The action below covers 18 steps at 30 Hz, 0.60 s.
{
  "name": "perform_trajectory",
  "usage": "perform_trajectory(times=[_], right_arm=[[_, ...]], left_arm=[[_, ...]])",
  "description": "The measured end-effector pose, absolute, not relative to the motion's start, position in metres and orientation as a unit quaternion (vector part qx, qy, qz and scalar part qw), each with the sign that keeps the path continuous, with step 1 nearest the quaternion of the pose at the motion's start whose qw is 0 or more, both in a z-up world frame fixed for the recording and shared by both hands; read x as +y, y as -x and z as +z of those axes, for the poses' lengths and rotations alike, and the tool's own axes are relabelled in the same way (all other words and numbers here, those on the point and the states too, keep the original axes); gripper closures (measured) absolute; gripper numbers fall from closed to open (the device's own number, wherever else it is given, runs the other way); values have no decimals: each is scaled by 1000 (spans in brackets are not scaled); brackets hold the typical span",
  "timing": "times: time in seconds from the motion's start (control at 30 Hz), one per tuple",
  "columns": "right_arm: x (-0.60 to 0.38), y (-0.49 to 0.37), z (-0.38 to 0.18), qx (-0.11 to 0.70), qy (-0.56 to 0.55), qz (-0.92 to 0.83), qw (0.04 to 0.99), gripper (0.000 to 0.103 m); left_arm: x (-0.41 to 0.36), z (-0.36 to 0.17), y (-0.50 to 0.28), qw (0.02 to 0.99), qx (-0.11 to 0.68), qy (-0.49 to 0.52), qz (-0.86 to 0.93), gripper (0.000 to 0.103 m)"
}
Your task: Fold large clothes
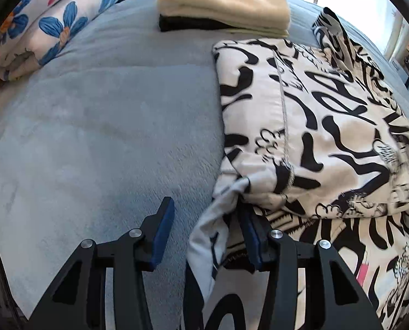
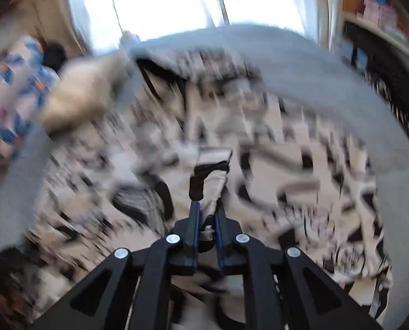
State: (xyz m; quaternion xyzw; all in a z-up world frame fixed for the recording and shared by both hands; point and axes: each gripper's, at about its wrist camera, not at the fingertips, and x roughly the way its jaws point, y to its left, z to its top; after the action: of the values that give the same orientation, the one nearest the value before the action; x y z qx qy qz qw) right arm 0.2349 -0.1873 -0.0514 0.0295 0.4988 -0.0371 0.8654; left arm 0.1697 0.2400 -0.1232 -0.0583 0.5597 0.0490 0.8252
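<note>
R gripper (image 2: 206,209) clamps printed garment (image 2: 212,181); L gripper (image 1: 204,214) agape.

Setting: a bedroom in a home. You are working over a bed (image 1: 100,126) spread with a soft grey-blue cover. On it you have a rolled floral quilt (image 1: 53,24) in blue and white at one edge, a folded stack of cream and black textiles (image 1: 223,8) near the far side, and a black-and-cream printed garment (image 1: 314,126) laid out. Beyond the bed you can see a bright window (image 2: 163,0) and wooden shelving (image 2: 380,19) holding small items, too blurred to identify.
</note>
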Motion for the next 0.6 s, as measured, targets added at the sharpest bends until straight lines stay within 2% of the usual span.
perform_trajectory(times=[0.07,0.17,0.23,0.3,0.37,0.43,0.6], right_arm=[[-204,-232,-74,537,-54,-50,841,84],[-222,-218,-65,519,-112,-27,847,78],[-230,-214,-53,501,-131,-17,855,59],[-232,-216,-44,488,-138,-13,862,51],[-235,-223,-41,486,-142,-13,862,50],[-237,-234,-43,488,-149,-11,860,50],[-234,-268,-74,521,-175,3,835,50]], left_arm=[[239,-120,-166,823,564,62,31,57],[238,-106,-157,823,565,60,-4,55],[238,-93,-154,824,563,65,-33,49],[237,-77,-154,833,548,63,-50,42],[236,-62,-159,845,529,57,-55,33],[234,-52,-170,854,514,56,-57,29],[230,-63,-235,857,511,49,-50,29]])
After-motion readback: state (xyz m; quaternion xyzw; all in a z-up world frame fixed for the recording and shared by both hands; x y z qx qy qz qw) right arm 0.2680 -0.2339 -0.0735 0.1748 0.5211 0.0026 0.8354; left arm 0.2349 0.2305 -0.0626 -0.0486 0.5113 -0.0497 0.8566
